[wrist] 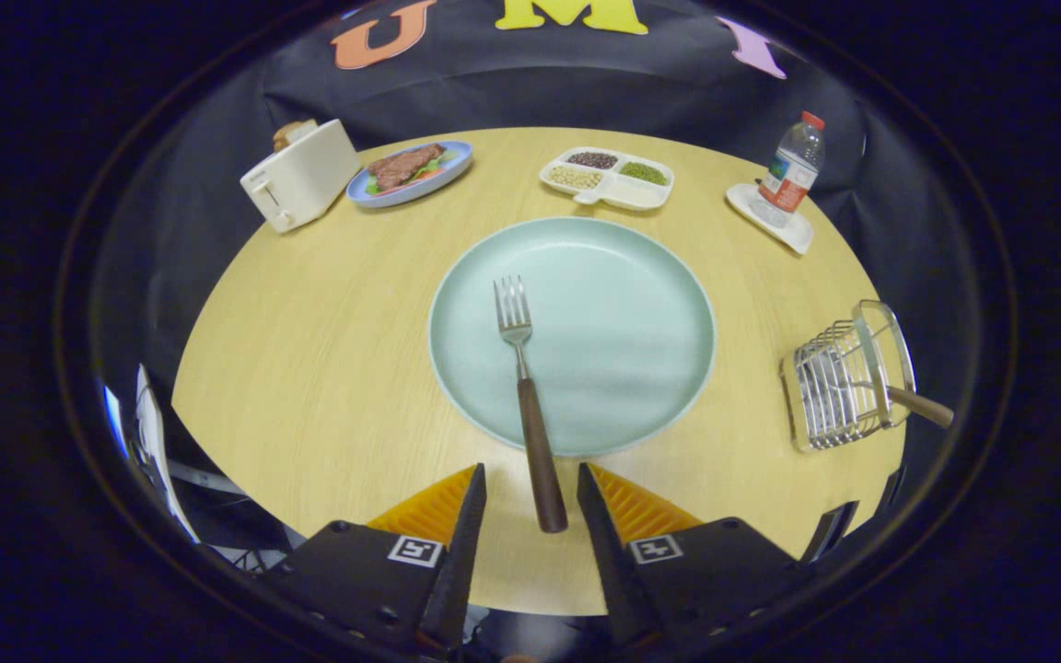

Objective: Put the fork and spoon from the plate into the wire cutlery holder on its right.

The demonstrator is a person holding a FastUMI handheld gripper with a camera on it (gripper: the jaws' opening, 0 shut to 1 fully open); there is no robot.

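A fork [525,396] with a dark wooden handle lies with its tines on the pale green plate [641,313] and its handle over the plate's near rim onto the table. The handle's end sits between my two fingers. My gripper [530,483] is open, one finger on each side of the handle, neither touching it. To the plate's right stands the wire cutlery holder [839,378]. A wooden handle [919,405] sticks out of the holder toward the table's edge; whether it is the spoon's I cannot tell.
At the back of the round wooden table [309,368] stand a white toaster [300,175], a blue plate of food [411,170], a white divided dish of beans [606,177] and a water bottle [793,166] on a white coaster.
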